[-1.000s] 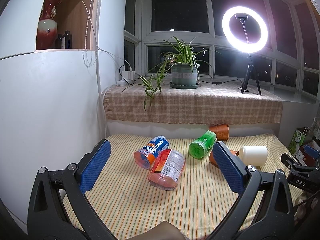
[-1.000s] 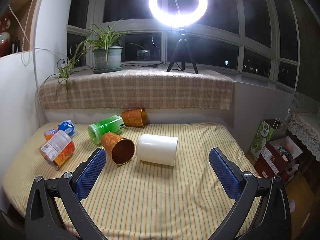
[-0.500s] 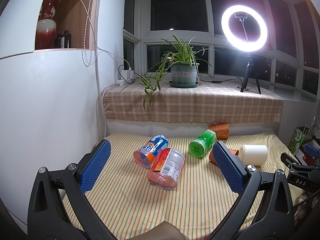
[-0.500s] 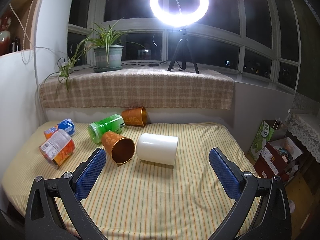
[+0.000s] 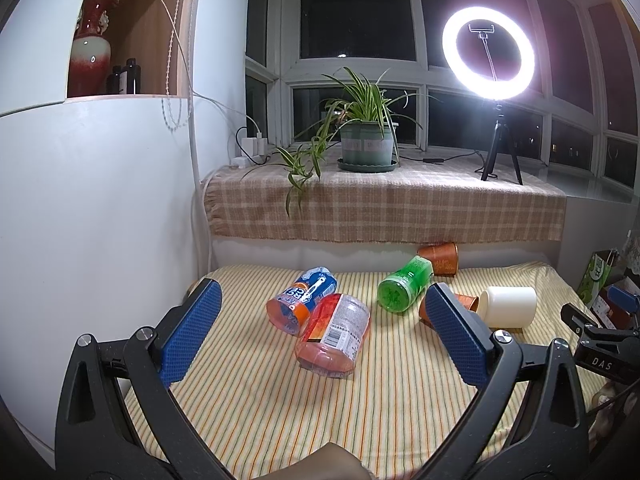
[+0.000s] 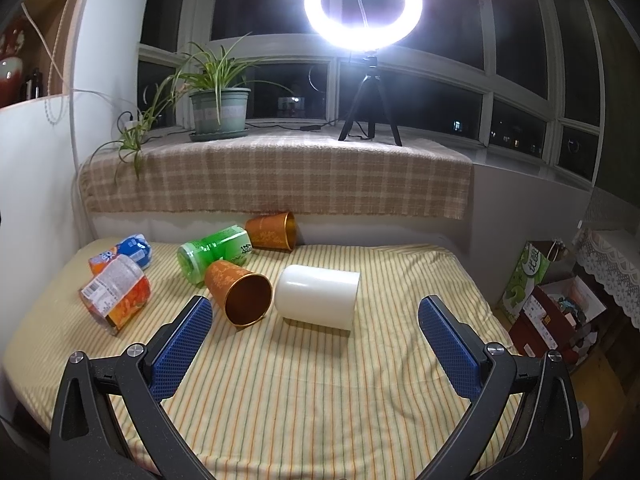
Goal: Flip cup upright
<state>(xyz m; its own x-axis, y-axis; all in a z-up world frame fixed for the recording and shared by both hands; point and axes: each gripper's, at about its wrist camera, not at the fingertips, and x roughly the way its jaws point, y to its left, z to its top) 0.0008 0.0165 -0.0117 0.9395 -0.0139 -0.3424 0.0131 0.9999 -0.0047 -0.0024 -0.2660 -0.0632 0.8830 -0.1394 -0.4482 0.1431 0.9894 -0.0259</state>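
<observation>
On the striped surface: a yellow-striped cloth covers the counter, which runs back to a ledge under a night-dark window.
Task's thing: a white cup lies on its side near the middle of the cloth, its mouth toward the right side of the right wrist view.
Beside it: a copper-orange cup lies tipped over, touching or just beside the white cup's left, open mouth toward the camera.
Further back: a second orange cup rests on its side against the ledge wall, next to a toppled green bottle.
Left side: a red-labelled jar and a blue-and-orange can lie on their sides, touching.
Right hand-held gripper: blue pads spread wide apart, holding nothing, low over the cloth short of the white cup.
Left hand-held gripper: pads likewise wide apart and empty, facing the jar and can.
Room: a checked cloth drapes the ledge, carrying a potted spider plant and a lit ring light on a tripod; a white cabinet with a red vase stands at left; boxes crowd the floor at right.
</observation>
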